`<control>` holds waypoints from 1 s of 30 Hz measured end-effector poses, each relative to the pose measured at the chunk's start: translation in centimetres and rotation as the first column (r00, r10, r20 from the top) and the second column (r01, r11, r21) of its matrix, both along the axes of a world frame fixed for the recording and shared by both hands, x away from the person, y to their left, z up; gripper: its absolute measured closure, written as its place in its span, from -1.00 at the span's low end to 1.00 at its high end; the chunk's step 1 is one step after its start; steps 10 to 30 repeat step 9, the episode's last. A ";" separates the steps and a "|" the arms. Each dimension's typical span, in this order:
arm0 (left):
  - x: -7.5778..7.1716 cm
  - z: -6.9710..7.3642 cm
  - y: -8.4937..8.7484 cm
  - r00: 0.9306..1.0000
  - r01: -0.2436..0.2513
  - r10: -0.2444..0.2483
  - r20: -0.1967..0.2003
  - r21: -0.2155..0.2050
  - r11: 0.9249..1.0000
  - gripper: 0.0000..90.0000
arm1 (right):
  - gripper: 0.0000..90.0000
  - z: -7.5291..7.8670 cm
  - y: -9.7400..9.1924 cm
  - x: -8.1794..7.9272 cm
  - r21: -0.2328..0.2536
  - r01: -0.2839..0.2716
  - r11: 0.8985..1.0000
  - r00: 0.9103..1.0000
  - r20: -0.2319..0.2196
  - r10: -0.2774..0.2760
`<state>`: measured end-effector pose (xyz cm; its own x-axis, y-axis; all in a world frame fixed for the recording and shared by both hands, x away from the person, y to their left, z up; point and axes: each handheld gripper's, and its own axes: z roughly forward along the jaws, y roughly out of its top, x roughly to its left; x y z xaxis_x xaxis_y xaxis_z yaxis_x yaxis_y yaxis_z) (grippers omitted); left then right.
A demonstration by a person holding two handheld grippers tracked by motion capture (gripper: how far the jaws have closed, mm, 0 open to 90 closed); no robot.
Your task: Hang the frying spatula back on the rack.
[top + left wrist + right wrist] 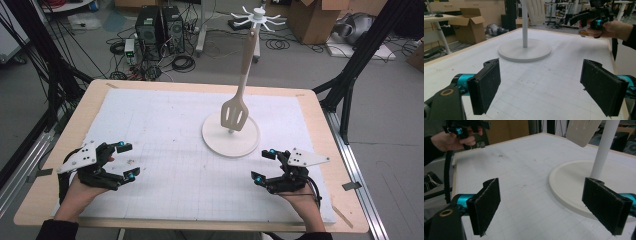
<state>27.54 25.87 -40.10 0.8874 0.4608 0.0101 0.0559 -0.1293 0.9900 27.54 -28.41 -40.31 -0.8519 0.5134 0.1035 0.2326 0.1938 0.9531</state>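
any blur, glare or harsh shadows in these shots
High view: soft, even light, no glare, faint shadow under the spatula on the stand base. Left gripper view: near jaws sharp, the far right gripper and background slightly soft. Right gripper view: spatula blade cropped at the top and a bit blurred.
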 end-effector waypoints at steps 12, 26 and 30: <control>-0.2 0.1 0.0 1.000 -0.003 0.003 -0.001 -0.005 1.000 -0.62 | -0.69 -0.1 -0.1 0.1 0.009 0.009 1.000 1.000 -0.010 -0.009; -0.2 0.1 0.0 1.000 -0.003 0.003 -0.001 -0.005 1.000 -0.62 | -0.69 -0.1 -0.1 0.1 0.009 0.009 1.000 1.000 -0.010 -0.009; -0.2 0.1 0.0 1.000 -0.003 0.003 -0.001 -0.005 1.000 -0.62 | -0.69 -0.1 -0.1 0.1 0.009 0.009 1.000 1.000 -0.010 -0.009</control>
